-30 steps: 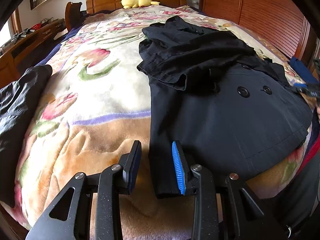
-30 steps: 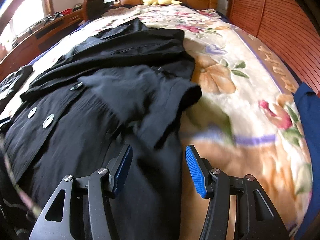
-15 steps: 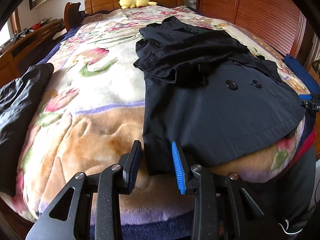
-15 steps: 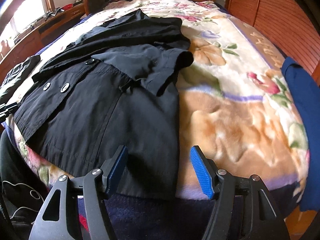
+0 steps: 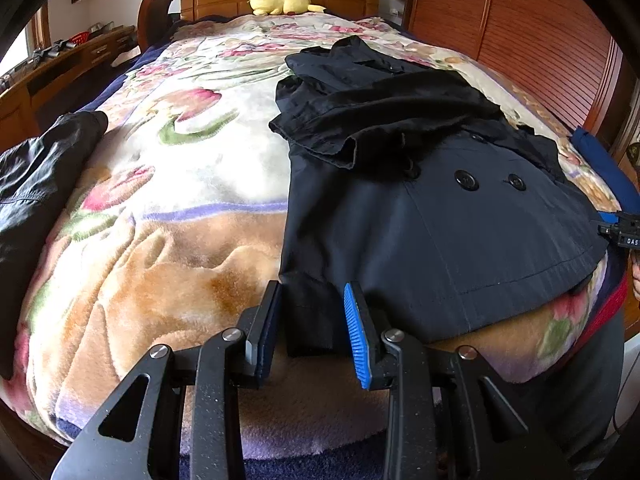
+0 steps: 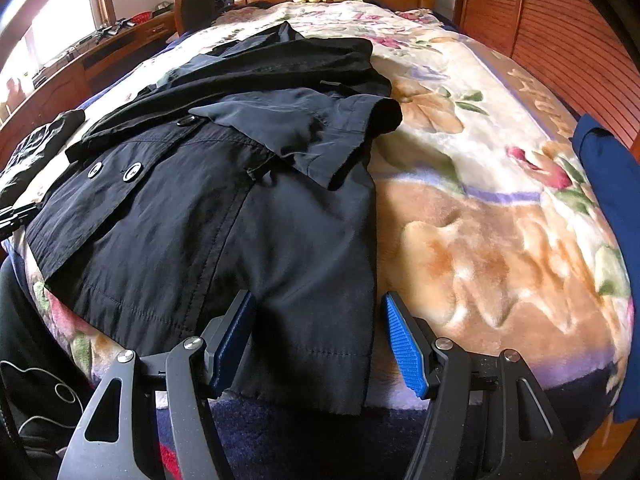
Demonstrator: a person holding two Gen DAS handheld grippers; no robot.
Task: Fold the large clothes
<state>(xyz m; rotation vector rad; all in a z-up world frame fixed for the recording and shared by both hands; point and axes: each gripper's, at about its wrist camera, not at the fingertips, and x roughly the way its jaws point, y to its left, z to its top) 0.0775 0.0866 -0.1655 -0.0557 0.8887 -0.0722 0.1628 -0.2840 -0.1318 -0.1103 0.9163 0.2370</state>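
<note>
A black double-breasted coat (image 5: 432, 216) lies flat on the floral blanket (image 5: 168, 208), its sleeves folded across the chest and its hem at the bed's near edge. It also shows in the right wrist view (image 6: 224, 216). My left gripper (image 5: 312, 332) is open, its fingers on either side of the coat's bottom left hem corner. My right gripper (image 6: 316, 344) is open wide around the bottom right hem corner, which hangs over the bed edge. Neither gripper is closed on the cloth.
A dark jacket (image 5: 36, 184) lies at the bed's left edge. A blue folded garment (image 6: 608, 216) lies at the right edge. A yellow plush toy (image 5: 282, 0) sits by the headboard. A wooden desk (image 5: 56, 76) stands left and a slatted wooden wall (image 5: 540, 36) right.
Both grippers pulled back toward the foot of the bed and now frame the coat's two hem corners. The left jaws opened wider. The coat lies flatter than a second ago.
</note>
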